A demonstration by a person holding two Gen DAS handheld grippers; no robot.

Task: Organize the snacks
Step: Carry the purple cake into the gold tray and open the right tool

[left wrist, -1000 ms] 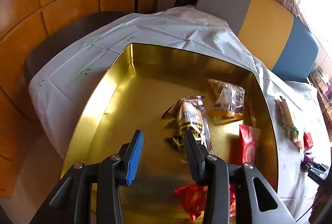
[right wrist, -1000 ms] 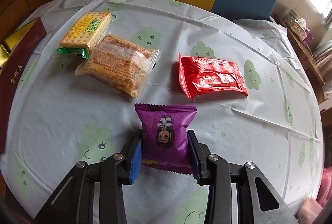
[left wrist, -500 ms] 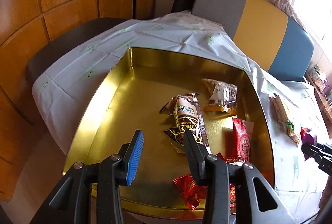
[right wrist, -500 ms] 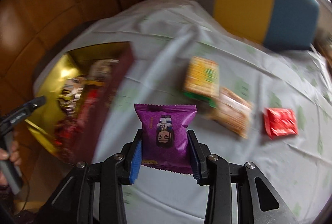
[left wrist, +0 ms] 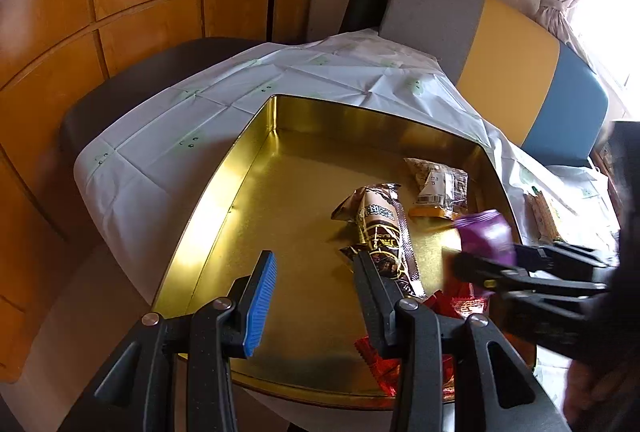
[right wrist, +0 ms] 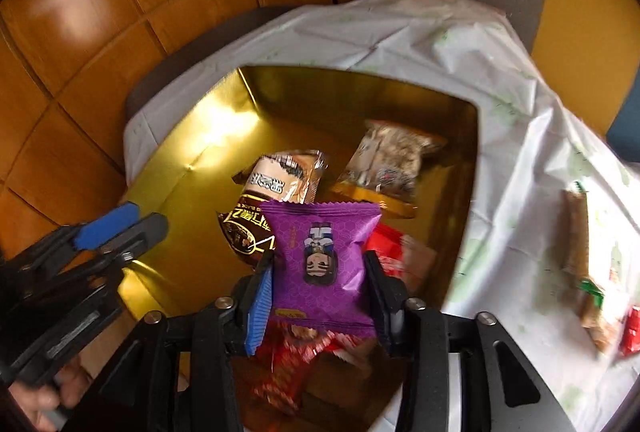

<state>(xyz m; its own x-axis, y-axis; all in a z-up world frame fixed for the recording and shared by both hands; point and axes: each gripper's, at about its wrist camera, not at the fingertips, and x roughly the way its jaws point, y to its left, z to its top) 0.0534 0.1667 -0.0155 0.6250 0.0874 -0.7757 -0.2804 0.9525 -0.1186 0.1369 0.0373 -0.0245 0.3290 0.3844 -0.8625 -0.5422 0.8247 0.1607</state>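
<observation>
gold metal fills the left wrist view: a shallow gold-coloured tin box (left wrist: pixel 256 168) sits on a table under a white plastic cloth with pale green prints (left wrist: pixel 168 136). the left gripper (left wrist: pixel 316 284) hovers over the tin with its jaws spread and nothing between them. in the tin lie a long brown and black snack bar wrapper (left wrist: pixel 384 224), a clear packet of seeds with an orange edge (left wrist: pixel 438 188) and crinkled red wrappers (left wrist: pixel 460 306) near the front rim. the right gripper (left wrist: pixel 480 268) enters from the right, blurred, carrying a purple foil snack packet (left wrist: pixel 486 236) above the tin's right side.

in the right wrist view the purple packet (right wrist: pixel 324 264), printed with a small cartoon figure, stands between the right gripper's (right wrist: pixel 320 296) blue pads (right wrist: pixel 260 306). the jaws are opening, though both pads appear to touch the packet's sides. it hangs over the tin (right wrist: pixel 188 172), above the brown bar (right wrist: pixel 256 216) and the red wrappers (right wrist: pixel 296 360). the left gripper (right wrist: pixel 120 228) shows at the left edge. more snacks (right wrist: pixel 588 272) lie on the cloth, right of the tin.
</observation>
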